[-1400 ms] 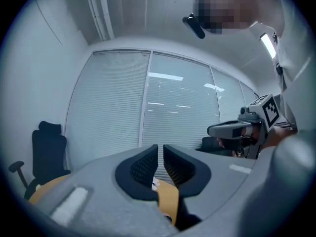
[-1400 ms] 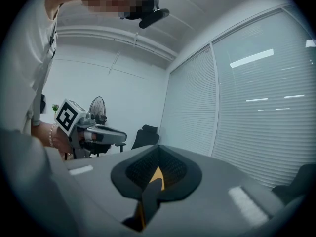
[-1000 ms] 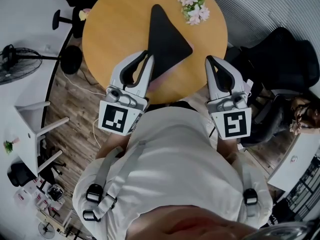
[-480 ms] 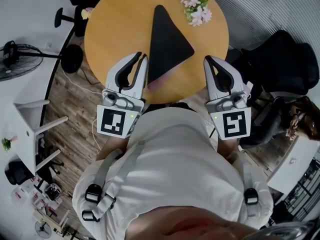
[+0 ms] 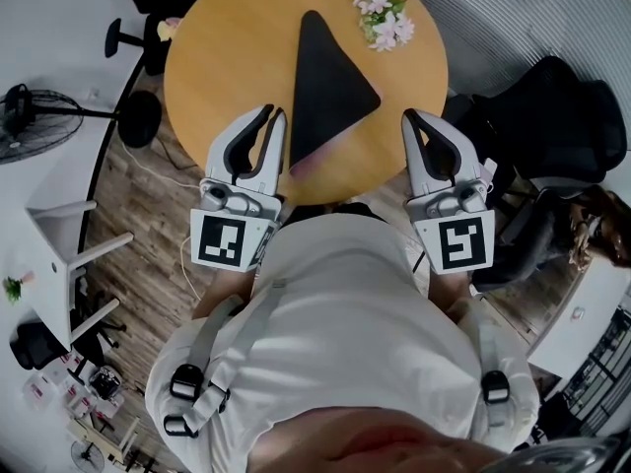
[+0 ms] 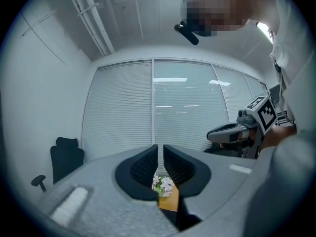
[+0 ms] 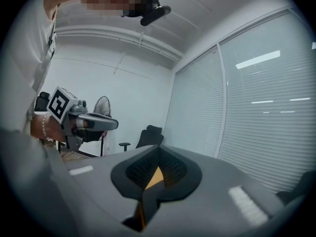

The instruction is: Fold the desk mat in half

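Note:
The black desk mat (image 5: pixel 330 82) lies on the round wooden table (image 5: pixel 227 57), folded into a long triangle whose point faces away from me; a pinkish underside shows at its near edge. My left gripper (image 5: pixel 274 114) hovers over the near table rim, just left of the mat and clear of it, its jaws a narrow slit apart with nothing between them. In the left gripper view (image 6: pixel 160 147) only the flowers (image 6: pixel 163 184) and table show beyond the jaws. My right gripper (image 5: pixel 409 116) hangs at the rim right of the mat, tips together and empty (image 7: pixel 159 149).
A bunch of white and pink flowers (image 5: pixel 385 23) lies on the table's far right. A black office chair (image 5: pixel 552 116) stands to the right. A fan (image 5: pixel 35 116), a stool base (image 5: pixel 138 116) and a white table (image 5: pixel 49 28) are on the left.
My left gripper has drawn back from the mat's near left edge toward my body. The mat and the right gripper have stayed put.

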Available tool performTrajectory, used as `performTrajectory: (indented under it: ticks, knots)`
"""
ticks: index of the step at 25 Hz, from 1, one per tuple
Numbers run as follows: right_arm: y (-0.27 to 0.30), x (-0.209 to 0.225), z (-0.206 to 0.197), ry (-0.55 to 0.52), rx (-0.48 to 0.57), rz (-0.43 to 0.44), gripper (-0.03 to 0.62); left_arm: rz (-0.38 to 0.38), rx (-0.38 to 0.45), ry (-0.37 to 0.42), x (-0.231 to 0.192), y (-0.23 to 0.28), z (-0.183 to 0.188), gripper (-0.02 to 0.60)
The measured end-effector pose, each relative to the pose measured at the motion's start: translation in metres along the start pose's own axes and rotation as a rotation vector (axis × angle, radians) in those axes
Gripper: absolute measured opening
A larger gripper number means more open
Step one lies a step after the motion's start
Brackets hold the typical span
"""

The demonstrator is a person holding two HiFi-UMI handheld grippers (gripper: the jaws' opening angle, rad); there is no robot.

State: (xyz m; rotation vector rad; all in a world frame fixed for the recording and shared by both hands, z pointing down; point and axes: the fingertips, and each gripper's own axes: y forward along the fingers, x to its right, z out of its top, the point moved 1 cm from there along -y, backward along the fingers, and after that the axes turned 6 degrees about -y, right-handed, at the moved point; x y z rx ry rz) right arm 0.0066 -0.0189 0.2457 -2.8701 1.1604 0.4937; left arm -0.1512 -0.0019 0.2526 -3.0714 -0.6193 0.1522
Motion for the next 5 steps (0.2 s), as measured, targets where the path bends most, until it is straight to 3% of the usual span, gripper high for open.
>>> performTrajectory:
  ticks: [5]
  knots:
    - [-0.0008,-0.0006,0.0006,-0.003,-0.005,0.001,0.004,0.003,0.003,-0.005,-0.0002,-0.0009,0.0013,0.040]
